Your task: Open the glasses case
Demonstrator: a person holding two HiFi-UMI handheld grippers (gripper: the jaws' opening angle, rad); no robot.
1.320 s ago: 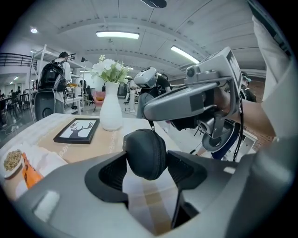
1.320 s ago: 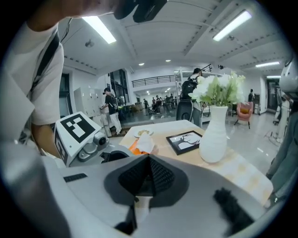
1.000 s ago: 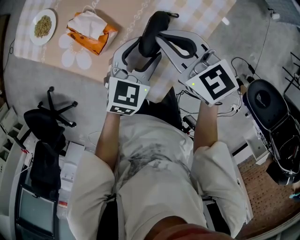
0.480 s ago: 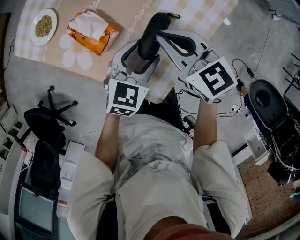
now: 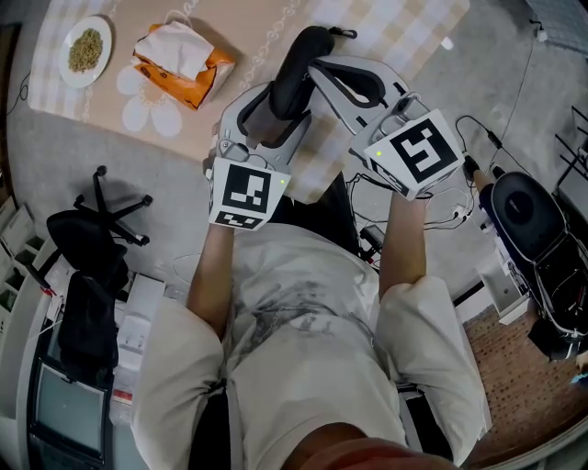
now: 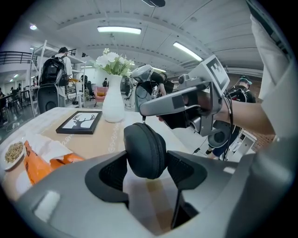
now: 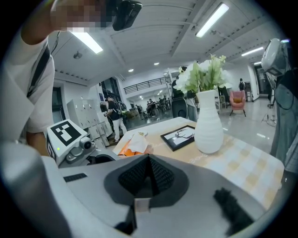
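Glasses case (image 5: 299, 64): a black, oval hard-shell pouch with a fine woven surface and a zip seam round its edge. Both halves are together, so it is shut. It is held clear of the worktop (image 5: 248, 27), upper centre of the head view, with its long axis slanting up and to the right and a small zip pull (image 5: 343, 32) at the far end. In the left gripper view the case (image 6: 145, 149) appears end-on at frame centre, clamped at its near end between the pads of the left claw (image 6: 149, 168). The closed tip of the right claw (image 5: 315, 66) lies against its right flank.
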